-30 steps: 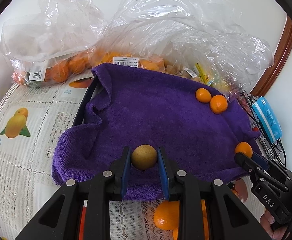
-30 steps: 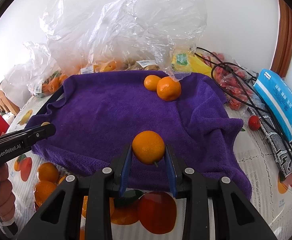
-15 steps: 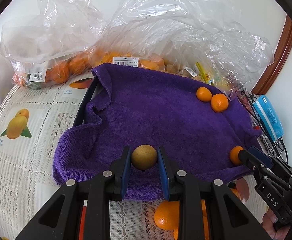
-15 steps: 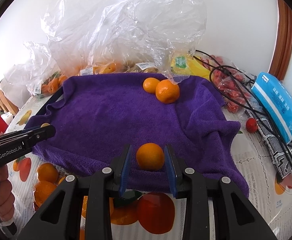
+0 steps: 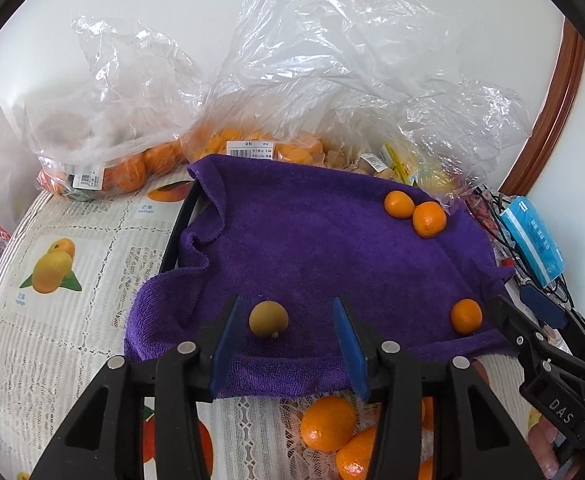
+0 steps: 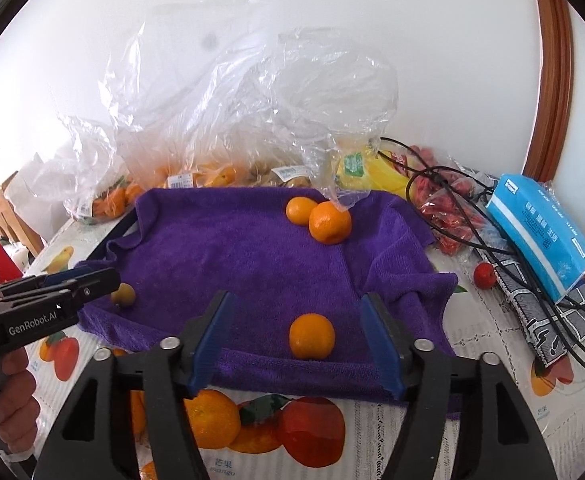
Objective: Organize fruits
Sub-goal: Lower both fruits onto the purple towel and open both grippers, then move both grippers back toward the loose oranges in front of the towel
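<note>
Both grippers' jaws have just been opening: left gripper (image 5: pixel 288 344) frees the small olive-brown round fruit (image 5: pixel 268 319), right gripper (image 6: pixel 298 340) frees the orange mandarin (image 6: pixel 312 336), parked at 6 o'clock on the purple towel (image 6: pixel 232 256), probably so they don't roll.

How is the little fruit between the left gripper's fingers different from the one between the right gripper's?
The brownish-green fruit is dull and smaller; the orange fruit is bright and bigger. The brownish-green fruit sits nearer one finger; the orange fruit sits about midway. Both rest free on the purple towel, between jaws that have just been opening.
</note>
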Available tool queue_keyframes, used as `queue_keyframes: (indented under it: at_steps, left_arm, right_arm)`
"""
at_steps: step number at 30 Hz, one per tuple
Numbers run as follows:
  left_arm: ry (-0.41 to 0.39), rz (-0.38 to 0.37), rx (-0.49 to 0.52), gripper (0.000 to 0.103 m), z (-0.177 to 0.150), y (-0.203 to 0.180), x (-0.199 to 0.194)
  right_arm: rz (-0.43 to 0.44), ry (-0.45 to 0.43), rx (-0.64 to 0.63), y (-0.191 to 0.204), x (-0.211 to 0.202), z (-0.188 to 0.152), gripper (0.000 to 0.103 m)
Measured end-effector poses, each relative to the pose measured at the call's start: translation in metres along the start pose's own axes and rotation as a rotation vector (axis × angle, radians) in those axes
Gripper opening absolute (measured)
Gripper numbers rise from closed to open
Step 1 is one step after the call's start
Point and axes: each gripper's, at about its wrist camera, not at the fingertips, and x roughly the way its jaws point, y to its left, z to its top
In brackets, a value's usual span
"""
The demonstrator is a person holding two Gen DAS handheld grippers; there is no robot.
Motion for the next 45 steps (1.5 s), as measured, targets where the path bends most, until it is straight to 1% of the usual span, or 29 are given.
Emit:
queue_keyframes:
  at_steps: [2,3,5,6,7,11,14,15,16,22,25,26,29,32,36,38,39,45]
  left_arm:
    - [-0.008,0.010,0.010,0.052,0.000,-0.002,-0.004]
    - [-0.018,0.019,0.016,0.052,0.001,-0.003,-0.008]
    - [-0.030,0.022,0.023,0.059,0.001,-0.005,-0.013]
    - [-0.032,0.022,0.026,0.059,0.001,-0.006,-0.015]
    - [-0.033,0.019,0.030,0.059,0.000,-0.006,-0.018]
    - [-0.049,-0.013,0.055,0.059,-0.004,-0.009,-0.031]
    - [-0.078,0.005,0.079,0.059,-0.014,-0.009,-0.042]
    - [-0.076,0.005,0.083,0.059,-0.017,-0.009,-0.043]
    - [-0.072,0.003,0.084,0.059,-0.021,-0.008,-0.045]
    - [-0.035,-0.004,0.068,0.059,-0.035,0.007,-0.049]
    - [-0.038,-0.005,0.079,0.059,-0.039,0.012,-0.054]
    - [-0.031,-0.007,0.079,0.059,-0.039,0.014,-0.054]
    - [-0.022,0.001,0.059,0.059,-0.039,0.018,-0.054]
    - [-0.022,-0.025,0.048,0.059,-0.039,0.020,-0.057]
    - [-0.023,-0.042,0.046,0.059,-0.040,0.020,-0.058]
    - [-0.017,-0.059,0.039,0.059,-0.040,0.020,-0.058]
    - [-0.016,-0.064,0.037,0.059,-0.040,0.020,-0.058]
    - [-0.023,-0.059,0.015,0.059,-0.039,0.022,-0.060]
  right_arm:
    - [-0.012,0.001,-0.010,0.004,-0.004,0.001,0.078]
    - [-0.034,-0.002,-0.016,0.006,-0.006,0.001,0.080]
    - [-0.080,-0.014,-0.038,0.012,-0.014,0.000,0.087]
    - [-0.089,-0.022,-0.050,0.014,-0.017,-0.001,0.090]
    - [-0.095,-0.031,-0.068,0.017,-0.022,-0.002,0.091]
    - [-0.098,-0.023,-0.085,0.021,-0.035,-0.009,0.091]
    - [-0.098,-0.039,-0.054,0.019,-0.047,-0.019,0.091]
    - [-0.080,-0.039,-0.040,0.018,-0.050,-0.022,0.091]
    - [-0.061,-0.036,-0.030,0.017,-0.053,-0.025,0.090]
    - [-0.066,-0.009,0.014,0.020,-0.062,-0.038,0.084]
    - [-0.034,0.023,0.029,0.023,-0.061,-0.043,0.082]
    - [-0.024,0.033,0.032,0.025,-0.060,-0.045,0.080]
    - [-0.015,0.062,0.034,0.031,-0.055,-0.052,0.079]
    - [0.002,0.088,0.049,0.035,-0.049,-0.061,0.073]
    - [0.005,0.125,0.028,0.042,-0.040,-0.071,0.067]
    - [0.001,0.137,0.017,0.044,-0.035,-0.075,0.066]
    - [0.006,0.127,0.026,0.043,-0.035,-0.076,0.066]
    - [0.027,0.152,0.039,0.043,-0.024,-0.074,0.066]
